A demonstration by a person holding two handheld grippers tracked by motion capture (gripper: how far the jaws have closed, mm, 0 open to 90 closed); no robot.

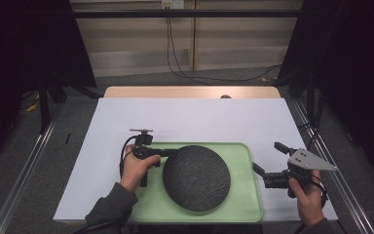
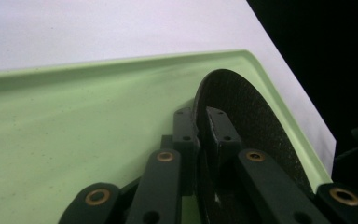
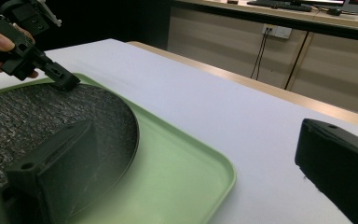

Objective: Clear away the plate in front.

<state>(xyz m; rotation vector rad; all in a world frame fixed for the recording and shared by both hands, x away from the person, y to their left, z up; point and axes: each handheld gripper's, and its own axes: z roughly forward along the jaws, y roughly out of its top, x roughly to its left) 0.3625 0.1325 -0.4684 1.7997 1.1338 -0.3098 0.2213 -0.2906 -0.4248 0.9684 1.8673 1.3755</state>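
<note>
A white sheet is covering the counter (image 1: 190, 117), with dark curtains hanging at both sides and wooden panels standing behind. A dark, rough round plate (image 1: 196, 177) is lying in the green tray (image 1: 246, 204) near the counter's front edge (its left rim is looking slightly lifted in the left gripper view). The left tool (image 1: 171, 152) is pinching the plate's (image 2: 256, 126) upper left rim, one jaw sitting on each face, above the tray (image 2: 74, 121). The left hand (image 1: 135, 168) is gripping that tool from the tray's left side. The right tool (image 1: 268, 157) is hovering just off the tray's right edge, jaws spread wide, touching nothing, with the right hand (image 1: 309, 195) holding it.
</note>
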